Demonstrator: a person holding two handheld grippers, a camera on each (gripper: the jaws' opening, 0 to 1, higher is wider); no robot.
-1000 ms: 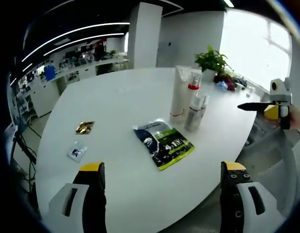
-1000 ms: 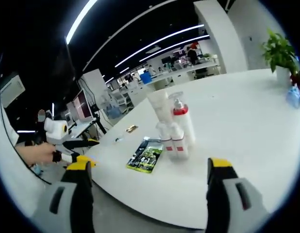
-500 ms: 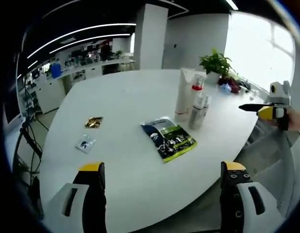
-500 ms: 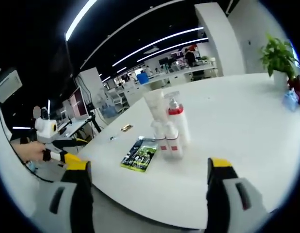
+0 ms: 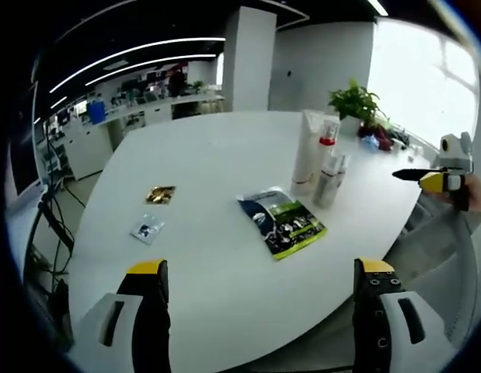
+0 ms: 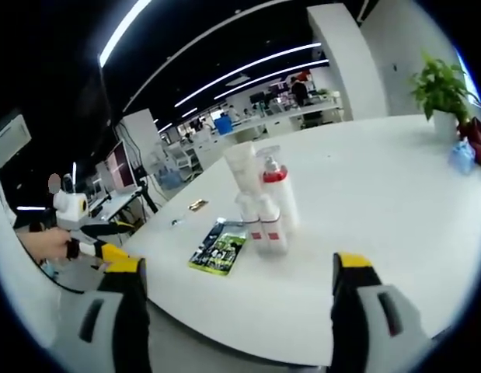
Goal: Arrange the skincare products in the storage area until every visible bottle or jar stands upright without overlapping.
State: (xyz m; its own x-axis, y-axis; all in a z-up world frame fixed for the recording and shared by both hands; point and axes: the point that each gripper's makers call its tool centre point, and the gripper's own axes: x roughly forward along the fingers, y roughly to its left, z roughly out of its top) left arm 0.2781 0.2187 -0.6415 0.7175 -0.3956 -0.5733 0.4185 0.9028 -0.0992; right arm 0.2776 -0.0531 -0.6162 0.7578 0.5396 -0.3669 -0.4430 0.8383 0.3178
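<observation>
White table bearing, from left to right in the left gripper view: a small pale sachet, a gold sachet, a flat green-and-black pouch, then a cluster of upright containers, namely a tall white tube, a red-collared pump bottle and two small bottles touching one another. Potted plant stands beyond. Left gripper hangs off the near edge, jaws wide, holding nothing. Right gripper, jaws likewise wide and bare, faces the cluster from the opposite side.

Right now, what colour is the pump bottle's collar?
Red, on the pump bottle; clearest in the right gripper view.
</observation>
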